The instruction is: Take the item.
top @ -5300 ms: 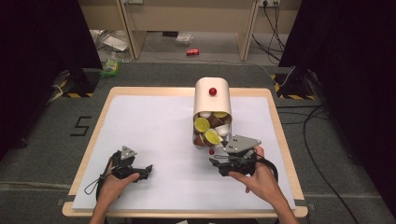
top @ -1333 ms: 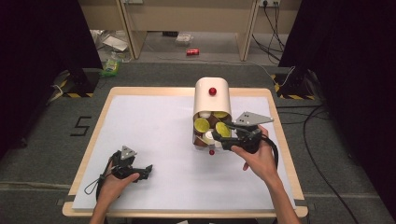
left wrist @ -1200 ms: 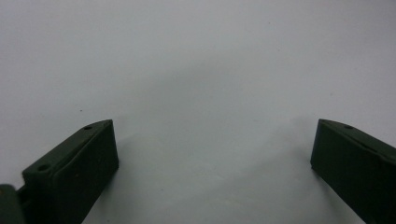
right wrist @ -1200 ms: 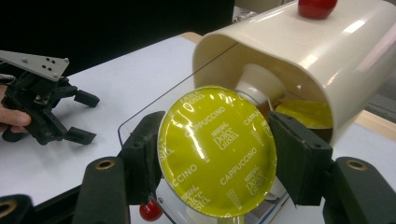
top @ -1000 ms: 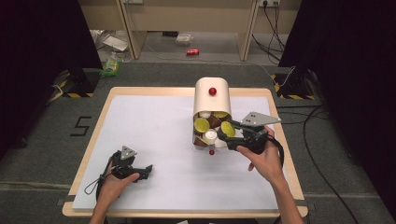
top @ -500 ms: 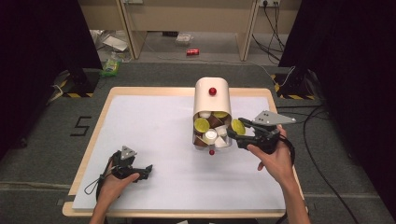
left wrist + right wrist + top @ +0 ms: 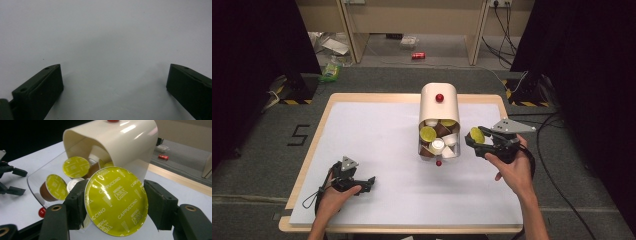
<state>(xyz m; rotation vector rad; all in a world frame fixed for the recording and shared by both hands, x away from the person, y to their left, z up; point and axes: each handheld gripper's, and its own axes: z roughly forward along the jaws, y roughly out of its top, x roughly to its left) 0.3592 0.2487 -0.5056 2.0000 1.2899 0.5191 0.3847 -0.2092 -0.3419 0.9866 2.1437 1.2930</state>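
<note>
The right hand-held gripper [image 7: 115, 202] is clamped on a coffee capsule [image 7: 116, 201], one jaw on each side of its body. The capsule's yellow-green foil lid faces the camera and hides the cup behind it. The lid reads "CAPPUCCINO" and "NESCAFÉ Dolce Gusto", repeated across the foil. In the high view the same capsule [image 7: 476, 135] sits at the tip of the right hand-held gripper [image 7: 474, 139], just off the open side of the cream capsule holder [image 7: 439, 106].

Beyond the held capsule, the capsule holder [image 7: 120, 142] lies with its clear front pane toward the gripper. Behind the pane are more capsules [image 7: 75, 167], two with yellow-green lids whose print is too small to read, and pale ones partly hidden behind the held lid. A small red ball [image 7: 42, 212] lies on the tabletop [image 7: 17, 207] left of the gripper's left jaw, half cut off by it.

The left hand-held gripper [image 7: 369, 181] rests near the tabletop's front edge, far from the holder, with its jaws spread wide over bare white surface and nothing between them.
</note>
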